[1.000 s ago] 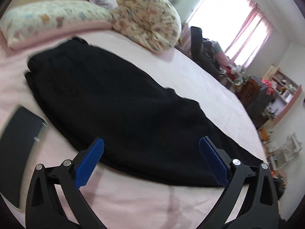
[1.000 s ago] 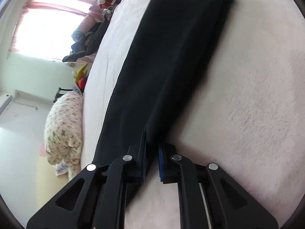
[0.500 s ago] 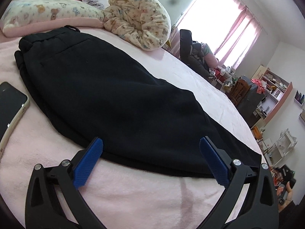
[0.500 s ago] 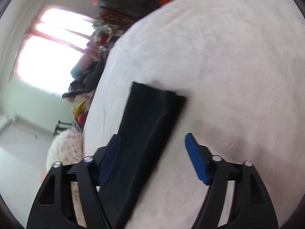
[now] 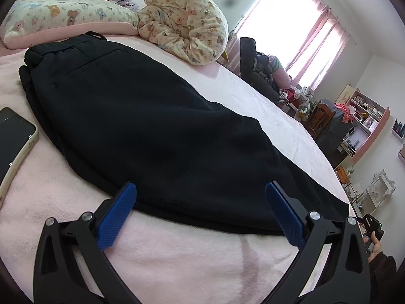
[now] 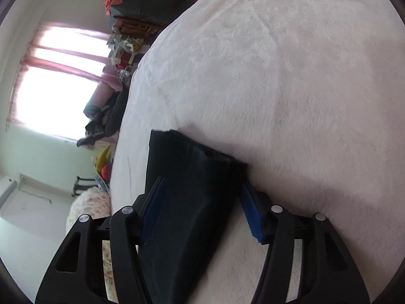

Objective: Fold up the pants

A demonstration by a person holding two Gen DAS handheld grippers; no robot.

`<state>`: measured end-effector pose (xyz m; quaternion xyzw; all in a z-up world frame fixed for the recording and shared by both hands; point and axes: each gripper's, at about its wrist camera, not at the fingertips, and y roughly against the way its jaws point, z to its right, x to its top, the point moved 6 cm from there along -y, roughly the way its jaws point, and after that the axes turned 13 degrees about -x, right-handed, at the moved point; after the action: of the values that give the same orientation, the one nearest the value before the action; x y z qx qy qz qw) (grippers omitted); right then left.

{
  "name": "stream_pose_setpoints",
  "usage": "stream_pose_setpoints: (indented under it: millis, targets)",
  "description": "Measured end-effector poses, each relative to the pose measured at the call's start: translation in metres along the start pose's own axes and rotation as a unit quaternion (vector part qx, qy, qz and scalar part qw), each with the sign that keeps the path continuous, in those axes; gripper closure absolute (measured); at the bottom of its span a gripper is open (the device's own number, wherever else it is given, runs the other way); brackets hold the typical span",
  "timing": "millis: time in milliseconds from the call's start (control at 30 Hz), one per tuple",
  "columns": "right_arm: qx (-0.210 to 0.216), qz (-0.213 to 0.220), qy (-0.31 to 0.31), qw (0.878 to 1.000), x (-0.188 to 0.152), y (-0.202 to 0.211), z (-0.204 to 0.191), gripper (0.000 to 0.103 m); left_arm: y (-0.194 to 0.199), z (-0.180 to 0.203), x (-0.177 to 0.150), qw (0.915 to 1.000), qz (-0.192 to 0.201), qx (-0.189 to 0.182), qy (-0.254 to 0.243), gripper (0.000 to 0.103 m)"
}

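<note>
Lining up on the hem end of the black pants (image 6: 187, 202), the right gripper (image 6: 202, 210) has its jaws parted on either side of the leg cuffs; they have just been narrowing, yet the pads do not look pressed on the cloth. The pants lie flat along the pink bed (image 6: 291, 76), legs stacked one on the other, waistband toward the pillows (image 5: 71, 20). The left gripper (image 5: 200, 215) waits at the long near edge with jaws spread wide and empty, a phone (image 5: 15, 139) lying off to its side. Judging by this, the lengthwise fold is done; next the right jaws must pinch both cuff layers and carry them toward the waistband.
</note>
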<state>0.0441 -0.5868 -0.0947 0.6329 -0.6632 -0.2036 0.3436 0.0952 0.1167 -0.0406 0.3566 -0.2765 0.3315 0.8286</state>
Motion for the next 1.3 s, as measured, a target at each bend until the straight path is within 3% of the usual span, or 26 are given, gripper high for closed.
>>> stream_pose_setpoints:
  millis: [133,167,300,433,633,767,967,1300]
  targets:
    - [0.011,-0.005,-0.006,1.000,0.001,-0.002,0.008,0.083,0.000,0.000,0.000,1.0000,0.000,-0.001,0.001,0.002]
    - [0.026,-0.006,-0.011,1.000,0.001,0.002,0.012,0.085,-0.001,0.000,0.000,1.0000,0.001,-0.002,0.001,0.002]
    - [0.052,0.017,0.018,0.998,-0.004,0.019,0.007,0.087,-0.002,-0.002,0.000,1.0000,0.003,-0.007,0.005,0.002]
    - [0.109,0.024,0.070,0.991,-0.017,0.042,-0.031,0.087,-0.002,-0.003,-0.001,0.9999,0.004,-0.008,0.005,0.002]
    - [0.185,0.006,0.195,0.963,-0.075,0.076,-0.115,0.087,0.000,-0.006,-0.001,0.9998,0.007,-0.015,0.009,0.002]
    - [0.232,-0.030,0.261,0.937,-0.134,0.087,-0.166,0.087,0.000,-0.007,-0.001,0.9997,0.009,-0.019,0.011,0.002]
    - [0.238,-0.087,0.349,0.902,-0.223,0.073,-0.206,0.087,0.001,-0.008,-0.001,0.9997,0.010,-0.021,0.012,0.002]
    - [0.220,-0.182,0.435,0.854,-0.345,0.041,-0.209,0.088,0.001,-0.009,-0.001,0.9996,0.011,-0.022,0.012,0.002]
